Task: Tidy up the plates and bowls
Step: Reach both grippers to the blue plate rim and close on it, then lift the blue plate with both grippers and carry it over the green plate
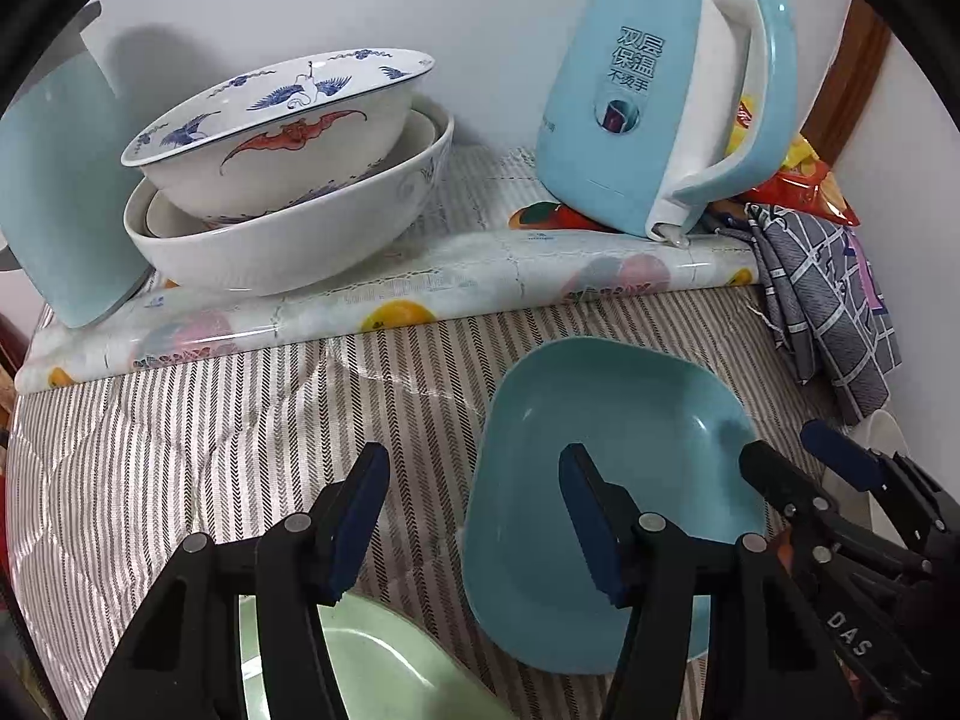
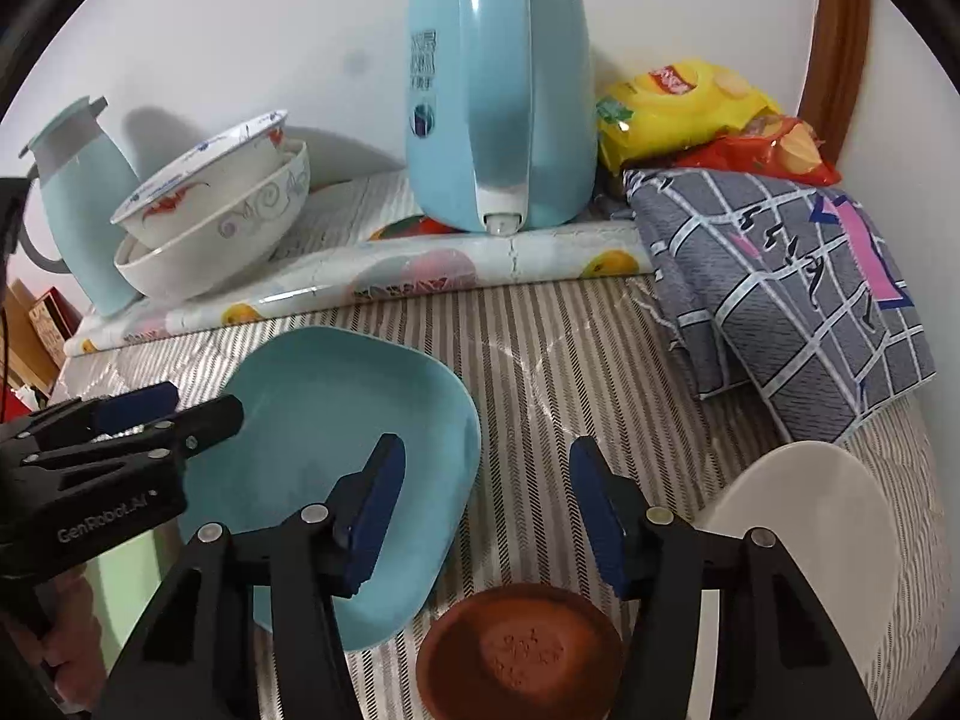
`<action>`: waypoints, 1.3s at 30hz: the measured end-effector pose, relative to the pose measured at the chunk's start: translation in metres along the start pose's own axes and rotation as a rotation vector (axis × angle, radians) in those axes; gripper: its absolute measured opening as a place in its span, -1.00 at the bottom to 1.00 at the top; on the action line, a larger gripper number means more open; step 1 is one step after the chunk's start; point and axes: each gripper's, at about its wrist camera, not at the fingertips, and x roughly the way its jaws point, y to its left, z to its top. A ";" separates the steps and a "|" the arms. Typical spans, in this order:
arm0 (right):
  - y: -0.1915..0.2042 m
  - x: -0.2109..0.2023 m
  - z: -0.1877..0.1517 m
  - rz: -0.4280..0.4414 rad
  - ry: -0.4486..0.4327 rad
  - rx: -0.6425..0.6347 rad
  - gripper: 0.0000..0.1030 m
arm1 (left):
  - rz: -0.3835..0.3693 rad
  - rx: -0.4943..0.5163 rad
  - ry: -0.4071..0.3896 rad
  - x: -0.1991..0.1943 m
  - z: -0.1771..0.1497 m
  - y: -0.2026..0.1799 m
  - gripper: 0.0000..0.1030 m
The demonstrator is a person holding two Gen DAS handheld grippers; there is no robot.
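Note:
A light blue squarish plate lies on the striped cloth. My left gripper is open over its left edge, one finger above the plate, holding nothing. A pale green plate lies under it. My right gripper is open and empty, right of the blue plate, above a brown bowl. A white plate lies at the right. White patterned bowls are stacked at the back left. Each gripper shows in the other view, left and right.
A light blue kettle stands at the back on a fruit-print mat. A light blue jug stands back left. A grey checked cloth and snack bags lie at the right by the wall.

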 end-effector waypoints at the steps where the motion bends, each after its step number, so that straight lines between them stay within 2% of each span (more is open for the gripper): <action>1: 0.000 0.003 -0.001 0.001 0.002 -0.001 0.09 | -0.004 -0.005 -0.001 0.001 0.000 0.001 0.10; 5: -0.001 0.012 -0.001 -0.006 0.014 0.002 0.09 | -0.007 -0.016 0.007 0.008 0.001 0.003 0.04; 10: 0.000 0.014 0.002 -0.032 0.008 -0.011 0.08 | -0.018 -0.023 0.048 0.022 -0.001 0.006 -0.22; 13: 0.004 0.015 0.004 -0.032 0.007 -0.029 -0.06 | -0.020 -0.023 0.049 0.025 -0.002 0.007 -0.26; 18: 0.014 0.022 0.006 -0.079 0.025 -0.070 -0.11 | -0.027 -0.028 0.063 0.031 -0.002 0.007 -0.37; 21: 0.017 0.028 0.004 -0.083 0.042 -0.078 -0.30 | -0.028 -0.027 0.063 0.032 -0.002 0.006 -0.40; 24: 0.021 0.036 0.003 -0.077 0.060 -0.084 -0.62 | -0.044 -0.023 0.060 0.032 -0.001 0.005 -0.53; 27: 0.023 0.037 0.002 -0.077 0.054 -0.085 -0.72 | -0.065 -0.020 0.058 0.034 -0.001 0.002 -0.72; 34: 0.014 0.024 0.006 -0.058 0.004 -0.018 -0.86 | -0.065 -0.013 0.046 0.028 -0.002 0.000 -0.77; 39: 0.011 0.010 0.009 -0.023 -0.018 0.014 -0.86 | -0.065 -0.014 0.020 0.013 -0.001 0.001 -0.77</action>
